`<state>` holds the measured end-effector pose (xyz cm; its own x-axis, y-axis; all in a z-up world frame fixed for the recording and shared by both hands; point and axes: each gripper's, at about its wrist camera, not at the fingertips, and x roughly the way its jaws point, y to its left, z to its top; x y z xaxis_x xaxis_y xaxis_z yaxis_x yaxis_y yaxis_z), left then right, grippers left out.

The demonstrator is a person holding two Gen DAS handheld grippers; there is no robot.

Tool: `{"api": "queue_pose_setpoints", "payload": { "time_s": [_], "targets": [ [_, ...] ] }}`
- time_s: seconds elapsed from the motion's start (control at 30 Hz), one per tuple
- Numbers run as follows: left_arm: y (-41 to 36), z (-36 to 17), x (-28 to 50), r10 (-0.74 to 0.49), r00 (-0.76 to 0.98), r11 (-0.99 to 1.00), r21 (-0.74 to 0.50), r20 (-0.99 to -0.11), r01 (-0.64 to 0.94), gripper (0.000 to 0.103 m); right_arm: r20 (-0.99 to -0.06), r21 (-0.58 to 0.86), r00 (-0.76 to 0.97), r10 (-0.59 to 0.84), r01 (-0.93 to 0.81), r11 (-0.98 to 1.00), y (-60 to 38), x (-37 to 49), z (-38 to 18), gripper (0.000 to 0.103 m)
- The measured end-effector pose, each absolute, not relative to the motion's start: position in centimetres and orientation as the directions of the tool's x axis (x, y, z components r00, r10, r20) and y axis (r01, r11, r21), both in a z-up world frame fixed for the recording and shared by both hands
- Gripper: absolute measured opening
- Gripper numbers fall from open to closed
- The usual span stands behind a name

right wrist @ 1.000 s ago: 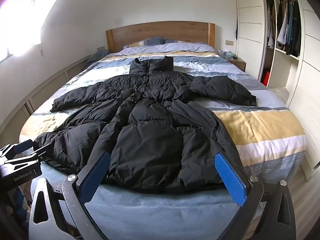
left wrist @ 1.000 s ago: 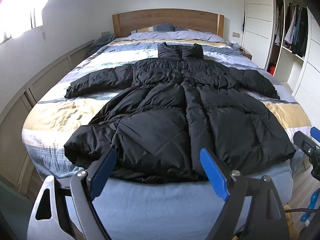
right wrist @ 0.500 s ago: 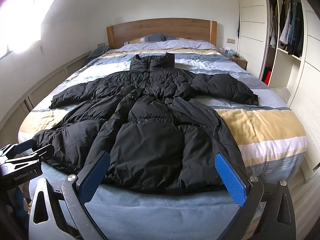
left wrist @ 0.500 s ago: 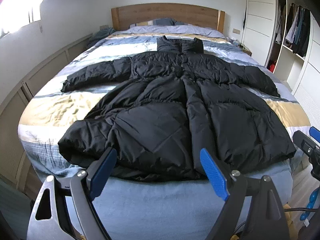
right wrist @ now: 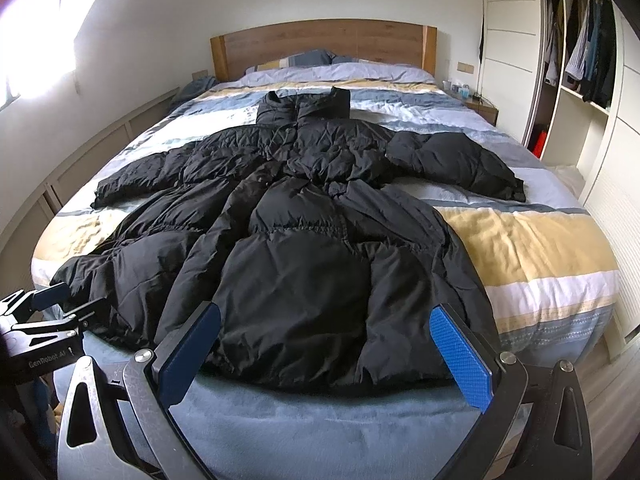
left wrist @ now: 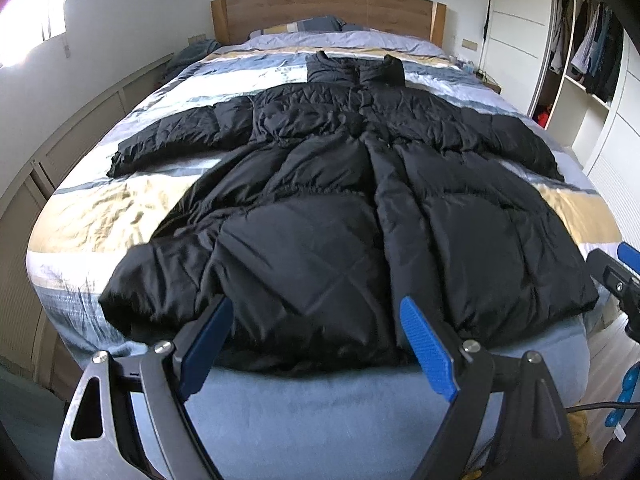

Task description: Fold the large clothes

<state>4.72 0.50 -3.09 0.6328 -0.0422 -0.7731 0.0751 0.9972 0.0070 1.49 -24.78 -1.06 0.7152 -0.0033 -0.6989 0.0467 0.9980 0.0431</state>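
Observation:
A long black puffer coat (left wrist: pixel 340 208) lies spread flat on the bed, collar toward the headboard, both sleeves out to the sides, hem at the foot edge. It fills the right wrist view too (right wrist: pixel 304 240). My left gripper (left wrist: pixel 316 324) is open and empty, just short of the hem's left half. My right gripper (right wrist: pixel 324 332) is open and empty, at the hem's right half. The right gripper shows at the right edge of the left wrist view (left wrist: pixel 616 280), and the left gripper shows at the left edge of the right wrist view (right wrist: pixel 44 320).
The bed (left wrist: pixel 100 216) has a striped yellow, white and blue cover and a wooden headboard (left wrist: pixel 328 8). An open wardrobe (right wrist: pixel 576 60) with hanging clothes stands on the right. Low panelled wall units (left wrist: pixel 52 160) run along the left. A nightstand (right wrist: pixel 480 104) sits by the headboard.
Both grippers have moved forward and higher over the foot of the bed, so the coat looks nearer and seen more from above. Both stay open. The coat has not moved.

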Motion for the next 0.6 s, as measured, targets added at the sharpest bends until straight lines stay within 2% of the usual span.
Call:
{"api": "queue_pose_setpoints", "payload": {
  "time_s": [0.4, 0.6],
  "targets": [
    [2.2, 1.6, 9.6, -0.011, 0.726, 0.999, 0.031, -0.688, 0.044, 0.086, -0.652, 0.022, 0.758, -0.032, 0.061, 0.998, -25.4, 6.2, 2.9, 0.103],
    [2.7, 2.7, 12.0, -0.014, 0.724, 0.999, 0.022, -0.69, 0.039, 0.086, -0.623, -0.007, 0.781, -0.045, 0.052, 0.999, -25.4, 8.5, 4.6, 0.102]
  ]
}}
